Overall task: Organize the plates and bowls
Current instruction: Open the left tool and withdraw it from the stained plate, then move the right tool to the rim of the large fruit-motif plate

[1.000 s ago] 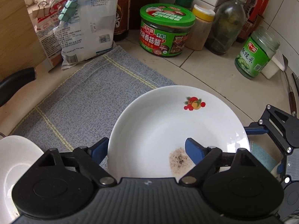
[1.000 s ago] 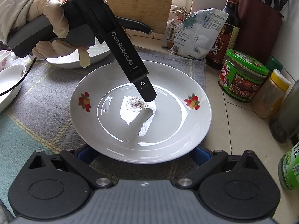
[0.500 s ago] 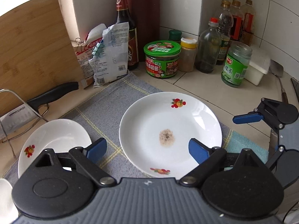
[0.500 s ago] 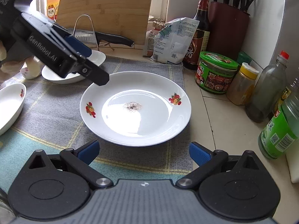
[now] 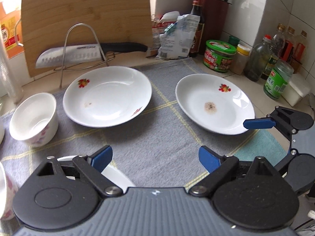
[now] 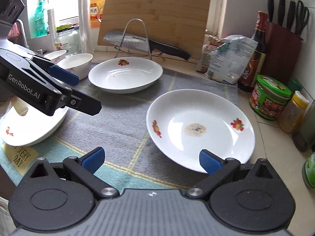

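I counted three plates on the grey mat (image 6: 126,118): stained plate (image 6: 200,129), clean plate (image 6: 126,74), third plate (image 6: 33,125). Two bowls (image 6: 76,64) sat far-left. My left gripper (image 5: 155,157) and right gripper (image 6: 151,158) both gaped wide, empty.

Near plate (image 5: 118,174) (mostly hidden), bowl (image 5: 5,192) cropped.

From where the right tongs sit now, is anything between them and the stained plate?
Nothing visible is. The right tongs stand open and empty, and the stained plate lies just ahead on the grey mat, its near rim beside the right fingertip. The left tongs hang off to the left, clear of that path.
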Demonstrator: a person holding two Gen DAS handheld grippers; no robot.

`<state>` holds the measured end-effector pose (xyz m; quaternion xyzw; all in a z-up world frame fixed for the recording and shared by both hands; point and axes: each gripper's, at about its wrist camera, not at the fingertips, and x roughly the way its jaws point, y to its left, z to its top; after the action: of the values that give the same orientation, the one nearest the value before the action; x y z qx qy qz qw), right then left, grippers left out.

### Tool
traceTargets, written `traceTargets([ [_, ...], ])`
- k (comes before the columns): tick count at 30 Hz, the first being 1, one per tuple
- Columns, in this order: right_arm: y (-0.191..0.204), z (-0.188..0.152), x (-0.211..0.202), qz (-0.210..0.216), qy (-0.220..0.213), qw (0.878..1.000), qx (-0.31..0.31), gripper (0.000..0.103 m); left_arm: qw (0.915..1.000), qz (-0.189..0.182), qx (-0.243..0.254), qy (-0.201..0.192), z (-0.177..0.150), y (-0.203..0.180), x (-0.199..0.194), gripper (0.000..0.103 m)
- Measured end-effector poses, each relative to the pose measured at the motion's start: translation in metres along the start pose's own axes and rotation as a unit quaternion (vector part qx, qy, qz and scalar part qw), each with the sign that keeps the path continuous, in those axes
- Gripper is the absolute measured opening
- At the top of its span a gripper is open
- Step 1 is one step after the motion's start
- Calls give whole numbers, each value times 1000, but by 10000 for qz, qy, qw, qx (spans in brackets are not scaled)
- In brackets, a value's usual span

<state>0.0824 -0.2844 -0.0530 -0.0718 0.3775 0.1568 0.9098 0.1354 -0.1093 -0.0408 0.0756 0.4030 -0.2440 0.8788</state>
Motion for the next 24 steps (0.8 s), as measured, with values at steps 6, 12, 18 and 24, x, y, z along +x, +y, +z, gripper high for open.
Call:
traceTargets([
  [6, 41, 7, 11, 63, 136, 9998, -107, 103, 9998, 163, 133, 8, -34, 29, -27, 94],
  [12, 86, 16, 14, -70, 214, 9997, 35, 103, 9986, 286, 431, -92, -67, 60, -61, 94],
  [18, 115, 30, 8, -163, 105, 9998, -13, 103, 9980, 219, 589, -123, -91, 85, -92, 94],
  [24, 138, 41, 16, -81, 130, 9999, 41, 103, 9963, 113, 852, 56, -117, 100, -102, 95],
])
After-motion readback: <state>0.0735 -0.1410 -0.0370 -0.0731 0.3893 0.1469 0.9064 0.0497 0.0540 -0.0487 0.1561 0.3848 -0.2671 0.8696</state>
